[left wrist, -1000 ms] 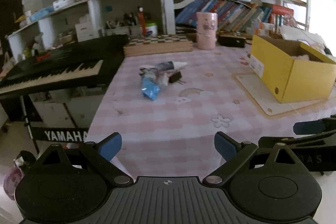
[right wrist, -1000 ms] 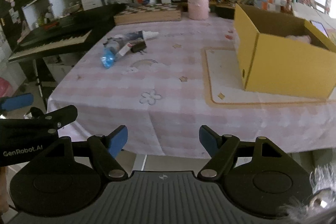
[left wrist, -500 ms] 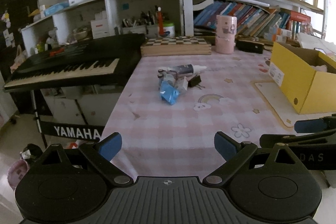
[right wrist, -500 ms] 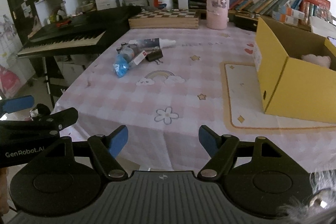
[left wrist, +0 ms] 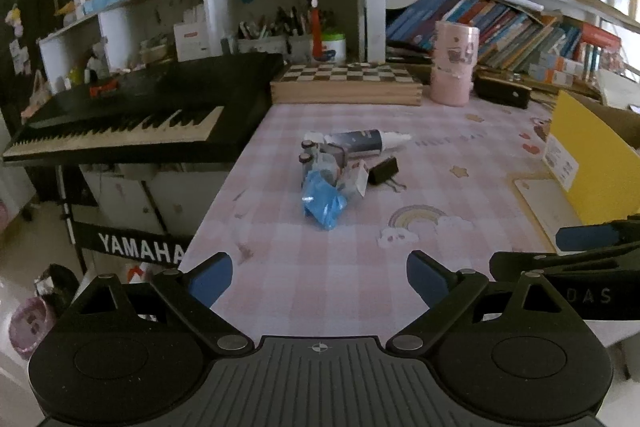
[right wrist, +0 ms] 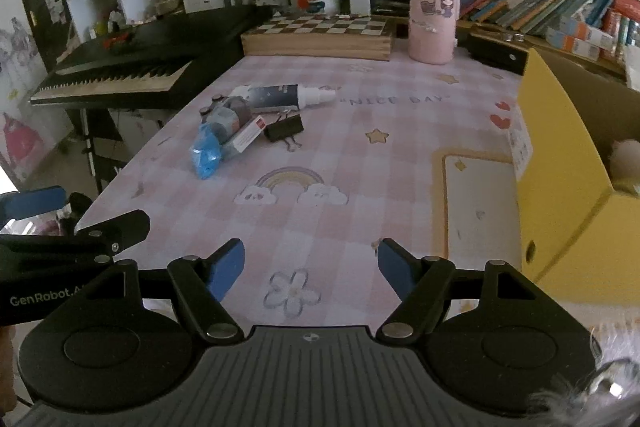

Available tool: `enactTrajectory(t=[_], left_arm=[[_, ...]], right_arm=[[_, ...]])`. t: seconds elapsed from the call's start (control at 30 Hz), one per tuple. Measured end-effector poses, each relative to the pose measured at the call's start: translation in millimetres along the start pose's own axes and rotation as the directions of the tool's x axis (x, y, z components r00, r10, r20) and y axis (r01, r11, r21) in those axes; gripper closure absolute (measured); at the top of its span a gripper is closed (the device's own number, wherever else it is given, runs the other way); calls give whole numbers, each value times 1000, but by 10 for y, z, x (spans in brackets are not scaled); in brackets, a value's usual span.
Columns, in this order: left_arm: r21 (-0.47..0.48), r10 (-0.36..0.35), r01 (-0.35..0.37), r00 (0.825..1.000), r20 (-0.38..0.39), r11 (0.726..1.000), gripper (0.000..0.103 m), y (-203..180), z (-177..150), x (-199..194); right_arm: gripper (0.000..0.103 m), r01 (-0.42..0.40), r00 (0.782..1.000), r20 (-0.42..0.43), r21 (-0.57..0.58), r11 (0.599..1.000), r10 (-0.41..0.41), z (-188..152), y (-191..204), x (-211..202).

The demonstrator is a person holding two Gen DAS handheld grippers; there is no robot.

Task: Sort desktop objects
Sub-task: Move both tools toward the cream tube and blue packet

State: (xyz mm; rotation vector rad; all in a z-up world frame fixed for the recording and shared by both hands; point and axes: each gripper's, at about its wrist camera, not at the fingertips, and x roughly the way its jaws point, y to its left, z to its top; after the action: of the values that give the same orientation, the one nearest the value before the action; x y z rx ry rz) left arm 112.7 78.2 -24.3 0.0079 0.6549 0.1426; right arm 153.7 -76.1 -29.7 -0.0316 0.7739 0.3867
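Clearly nothing between either set of blue pads: left gripper (left wrist: pixel 319 275) spread wide, right gripper (right wrist: pixel 311 265) parted somewhat less, both empty and hovering above the near edge of the pink checked tablecloth (right wrist: pixel 400 163). Farther out, well apart from both: a tangled cluster of spray bottle (right wrist: pixel 280 95), grey tape rolls (right wrist: pixel 228 117), crumpled blue wrapper (right wrist: pixel 206 151), small white-and-red packet (right wrist: pixel 249 134) and black binder clip (right wrist: pixel 283 129), all touching or overlapping. Off to the right, on a mat, an open yellow cardboard box (right wrist: pixel 560 195), probably the sorting target. Likely trouble: closing on one piece and dragging its neighbours along; rolling the bottle off toward the keyboard (left wrist: pixel 120 131) side; crushing the wrapper without lifting it; clashing the two grippers when converging on one small pile.
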Motion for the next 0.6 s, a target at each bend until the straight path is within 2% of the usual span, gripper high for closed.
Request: enactTrajectory(t=[0.27,0.5,0.6], left_arm=[[-46,30,-31,999,-24,998,14,-47,206,307],[-83,35,-39,998,-46,996,27,-55,358,545],[-101,45,-51,997,-63,994,28,-44,408,650]], right_arm=[[32,-41,999,-30,-27,999,40,305,-145,339],[36,-82,996,-47,-44,996,80,525,-208,582],[36,-95,994,-54,-53,994,92,610,-217,689]])
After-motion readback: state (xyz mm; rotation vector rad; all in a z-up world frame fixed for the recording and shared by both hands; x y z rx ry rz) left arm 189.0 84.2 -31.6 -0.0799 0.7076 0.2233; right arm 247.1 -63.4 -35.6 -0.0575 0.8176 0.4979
